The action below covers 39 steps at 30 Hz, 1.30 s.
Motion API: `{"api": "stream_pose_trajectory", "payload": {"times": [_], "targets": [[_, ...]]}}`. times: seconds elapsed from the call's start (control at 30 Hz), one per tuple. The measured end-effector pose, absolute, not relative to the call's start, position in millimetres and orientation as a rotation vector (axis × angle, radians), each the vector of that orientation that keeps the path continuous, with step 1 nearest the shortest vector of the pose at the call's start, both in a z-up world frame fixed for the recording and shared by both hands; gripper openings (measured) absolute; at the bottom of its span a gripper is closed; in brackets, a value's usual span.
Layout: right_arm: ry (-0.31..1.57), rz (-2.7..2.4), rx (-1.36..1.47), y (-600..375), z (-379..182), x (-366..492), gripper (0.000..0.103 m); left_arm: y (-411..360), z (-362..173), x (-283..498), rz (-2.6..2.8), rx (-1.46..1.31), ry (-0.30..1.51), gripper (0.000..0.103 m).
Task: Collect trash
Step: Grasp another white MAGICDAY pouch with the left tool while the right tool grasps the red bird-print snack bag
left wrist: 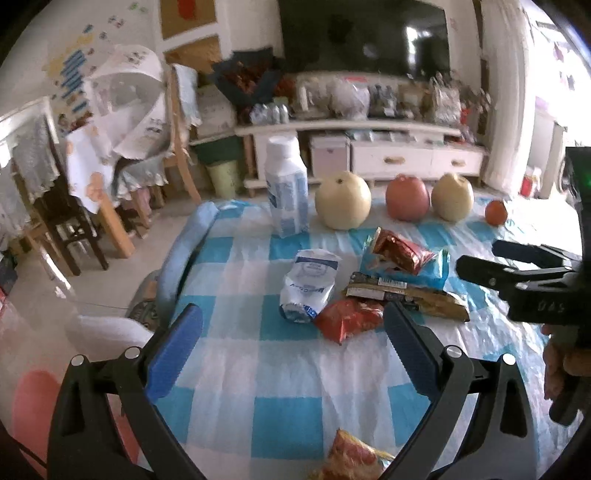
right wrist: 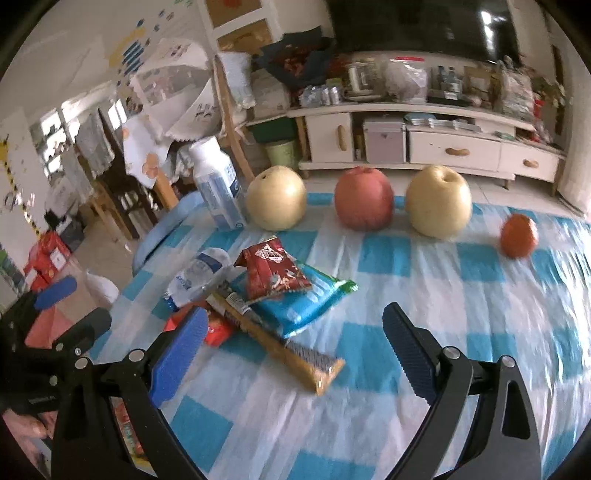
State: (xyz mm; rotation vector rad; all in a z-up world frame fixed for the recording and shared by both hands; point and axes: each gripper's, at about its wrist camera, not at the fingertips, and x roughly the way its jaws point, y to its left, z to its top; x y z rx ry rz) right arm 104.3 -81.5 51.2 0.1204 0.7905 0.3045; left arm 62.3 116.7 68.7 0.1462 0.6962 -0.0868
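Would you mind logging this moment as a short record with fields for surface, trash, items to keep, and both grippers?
surface: blue-and-white checked cloth
trash: crushed white bottle, red wrapper on blue wrapper, long tan wrapper, red packet
keep: upright bottle, two pears, apple, small orange fruit
left gripper: open, empty
right gripper: open, empty

Two pale pears (right wrist: 276,197) (right wrist: 439,200) flank a red apple (right wrist: 364,198) on the checked cloth (right wrist: 406,369). A small orange (right wrist: 518,236) sits apart (rightmost). A television (left wrist: 365,35) hangs above the white cabinet (right wrist: 443,147).
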Motion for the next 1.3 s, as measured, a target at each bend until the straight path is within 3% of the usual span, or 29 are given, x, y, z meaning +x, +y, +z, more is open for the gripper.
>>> {"api": "stream_pose_trajectory", "payload": {"times": [0.37, 0.53, 0.57, 0.63, 0.73, 0.8, 1.3], "targets": [[0.807, 0.354, 0.021, -55.0, 38.5, 151.4, 0.094, 102.4, 29.0, 145.6, -0.196, 0.255, 0.898, 0.097], [0.803, 0.37, -0.019, -45.9, 23.8, 161.9, 0.094, 104.1, 15.3, 169.8, -0.215, 0.227, 0.947, 0.078], [0.803, 0.381, -0.014, -45.0, 21.3, 162.6, 0.091, 103.1, 13.1, 172.0, -0.215, 0.236, 0.951, 0.077], [0.81, 0.398, -0.01, -43.3, 18.6, 163.6, 0.072, 100.6, 7.4, 174.6, -0.229, 0.249, 0.958, 0.074], [0.809, 0.4, -0.017, -42.1, 16.7, 164.0, 0.057, 99.0, 3.6, 177.4, -0.251, 0.236, 0.968, 0.062], [0.81, 0.409, -0.014, -42.5, 15.5, 163.0, 0.052, 98.8, 3.1, 178.6, -0.255, 0.217, 0.965, 0.061], [0.896, 0.484, -0.004, -57.2, 15.8, 120.7, 0.05, 74.6, 3.1, 114.4, -0.308, 0.142, 0.97, 0.06]]}}
